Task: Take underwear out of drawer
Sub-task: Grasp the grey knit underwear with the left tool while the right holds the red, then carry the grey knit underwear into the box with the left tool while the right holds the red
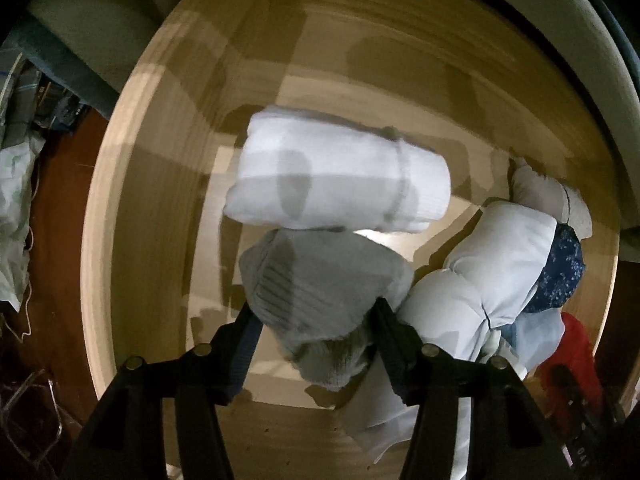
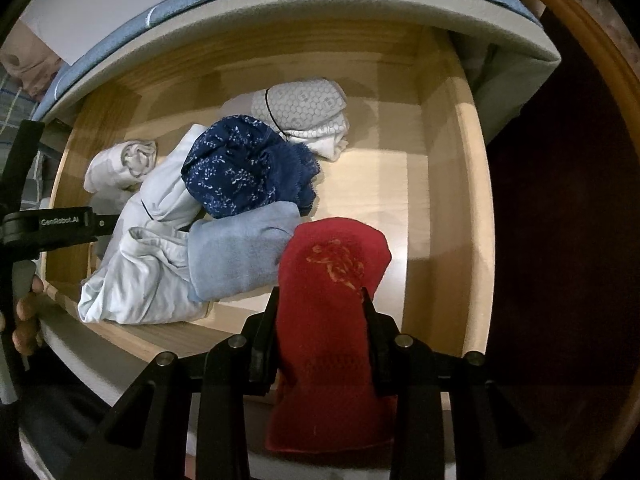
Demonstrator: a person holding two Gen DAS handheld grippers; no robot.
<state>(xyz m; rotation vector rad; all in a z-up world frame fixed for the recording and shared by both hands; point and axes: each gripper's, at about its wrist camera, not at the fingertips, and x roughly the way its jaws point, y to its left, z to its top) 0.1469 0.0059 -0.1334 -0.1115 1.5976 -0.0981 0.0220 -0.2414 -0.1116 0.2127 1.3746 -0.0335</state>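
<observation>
Over the drawer: right gripper clenched on red roll; left gripper spread astride grey roll, best squeezed mid-roll before lifting.

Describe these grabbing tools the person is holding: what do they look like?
Both are matte black. Each gripper, the left gripper and the right gripper, has two flat fingers on angled arms fastened with round metal bolts. White lettering reading GenRobot.AI marks the left one's side.
</observation>
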